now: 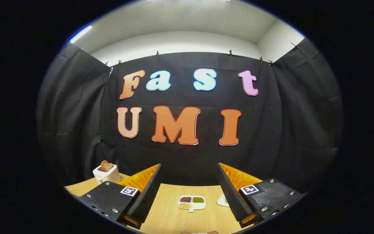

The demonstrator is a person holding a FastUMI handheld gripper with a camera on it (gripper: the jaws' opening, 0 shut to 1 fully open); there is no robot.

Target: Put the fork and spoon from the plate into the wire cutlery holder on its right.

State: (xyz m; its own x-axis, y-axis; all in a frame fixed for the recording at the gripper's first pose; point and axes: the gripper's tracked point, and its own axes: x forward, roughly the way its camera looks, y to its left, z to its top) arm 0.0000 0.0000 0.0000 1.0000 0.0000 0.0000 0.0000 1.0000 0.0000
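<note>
Off to the left of the fingers, beyond the left one, a small white toaster (pixel 106 174) stands on the wooden table (pixel 170 214) with what looks like browned toast poking up from its slots. The gripper (pixel 188 191) is held high and level, pointing at the booth's black wall rather than down at the work, with its fingers spread wide apart and nothing between them. In the gap, a little ahead of the fingertips, lies a small white divided dish (pixel 192 202) with three compartments of dark, green and pale beans or grains and a short handle tab pointing back toward the fingers. Just beyond the right finger, partly covered by it, a white rim with a trace of green shows (pixel 222 200); it may be a plate, but too little of it is visible to say. The fork, the spoon, their plate and the wire cutlery holder cannot be made out from here, so which way they lie from the fingers and how their long axes run is not yet readable. A thin sliver of something shows below the fingers, too cropped to identify. My judgement is that the gripper must first tip downward to find the cutlery.
</note>
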